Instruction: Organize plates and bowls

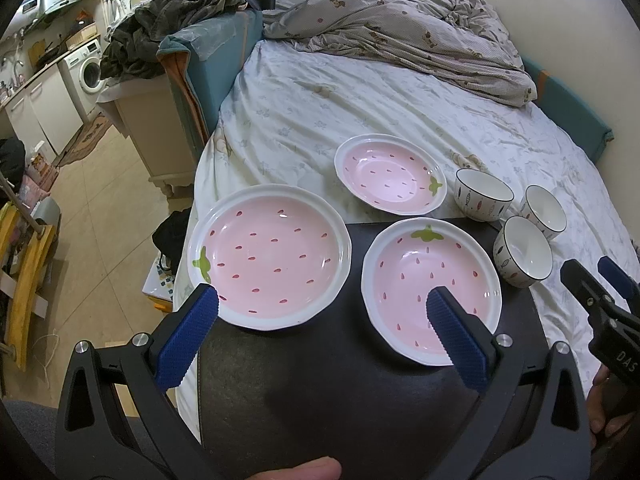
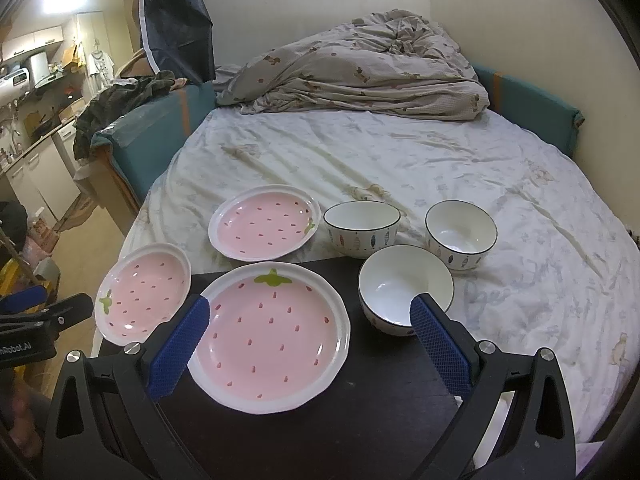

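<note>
Pink strawberry plates (image 2: 269,334) and fish-print bowls (image 2: 404,290) ahead of us sit unstacked; left gripper (image 1: 322,314) and right gripper (image 2: 308,328) both spread, empty.

Three pink plates (image 1: 270,254), three bowls (image 1: 483,195) on bed (image 1: 360,112)

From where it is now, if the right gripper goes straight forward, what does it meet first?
Probably the nearest pink strawberry plate on the dark table. The open right gripper frames that plate's right half; depth is unclear.
</note>
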### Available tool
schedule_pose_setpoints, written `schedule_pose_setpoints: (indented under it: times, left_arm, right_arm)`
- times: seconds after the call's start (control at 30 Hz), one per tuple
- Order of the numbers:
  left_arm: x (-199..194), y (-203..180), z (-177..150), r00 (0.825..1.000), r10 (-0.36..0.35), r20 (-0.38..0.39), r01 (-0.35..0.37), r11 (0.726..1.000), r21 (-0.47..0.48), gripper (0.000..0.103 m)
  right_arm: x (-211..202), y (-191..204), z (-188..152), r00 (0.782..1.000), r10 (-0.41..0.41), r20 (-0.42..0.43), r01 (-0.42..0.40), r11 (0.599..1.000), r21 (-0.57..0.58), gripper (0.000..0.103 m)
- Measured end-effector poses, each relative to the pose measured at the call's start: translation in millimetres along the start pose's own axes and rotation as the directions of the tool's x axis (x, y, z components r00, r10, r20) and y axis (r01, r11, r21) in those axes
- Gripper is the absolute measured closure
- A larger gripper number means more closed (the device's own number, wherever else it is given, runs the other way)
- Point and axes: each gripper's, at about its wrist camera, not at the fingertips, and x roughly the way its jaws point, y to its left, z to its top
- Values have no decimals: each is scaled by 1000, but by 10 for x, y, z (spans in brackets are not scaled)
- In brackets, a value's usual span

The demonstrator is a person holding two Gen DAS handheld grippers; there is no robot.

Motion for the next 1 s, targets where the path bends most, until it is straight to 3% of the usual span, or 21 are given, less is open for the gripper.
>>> schedule_pose_setpoints:
  times: [1.0]
  left_arm:
    - [25,-26,-10,1000,2,-7,-2,1000,2,0]
  right_arm:
    - [5,-4,3,1000,-1,-3,2,1000,7,1]
